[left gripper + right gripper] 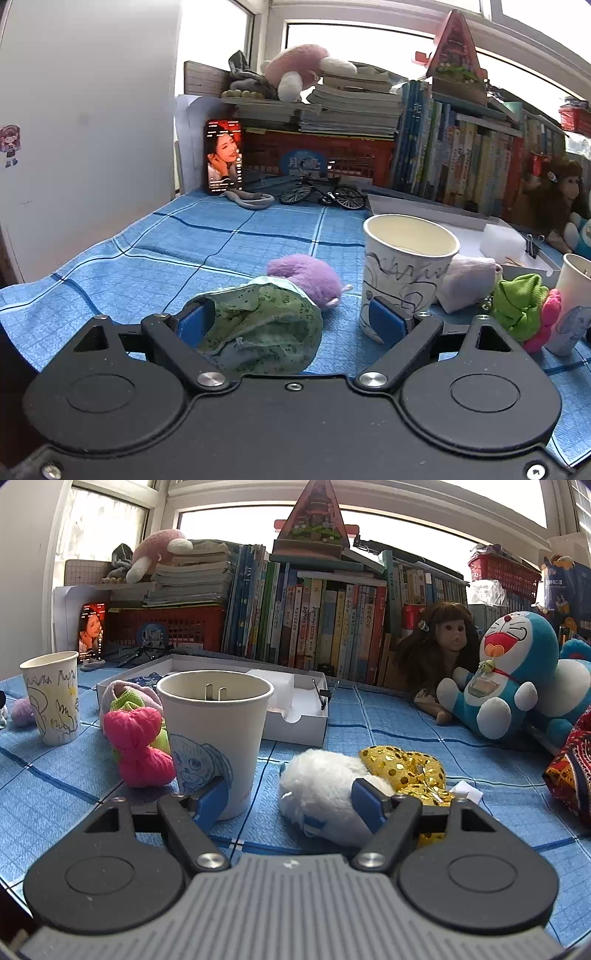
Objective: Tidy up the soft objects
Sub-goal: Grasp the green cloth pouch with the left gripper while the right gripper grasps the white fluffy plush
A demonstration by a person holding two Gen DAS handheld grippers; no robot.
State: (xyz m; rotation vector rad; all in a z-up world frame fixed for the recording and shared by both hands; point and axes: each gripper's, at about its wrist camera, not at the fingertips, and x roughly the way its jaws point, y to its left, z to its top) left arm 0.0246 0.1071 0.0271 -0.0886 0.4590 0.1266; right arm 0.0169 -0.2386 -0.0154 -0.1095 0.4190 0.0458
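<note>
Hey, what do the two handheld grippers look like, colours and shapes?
Left gripper: all-black body, two round black discs, black linkage arms on silver pivot bolts, blue pads on its fingers. Right gripper: same black discs, arms and blue pads, but a ribbed grey centre plate. No cables, sleeves or hands visible.

You see daylight entering through the far windows (pixel 354 40), which are overexposed to white. Shadows on the blue cloth (pixel 406 738) stay soft. Fisheye distortion bends straight lines near the edges; corners darken. Focus remains sharp.
</note>
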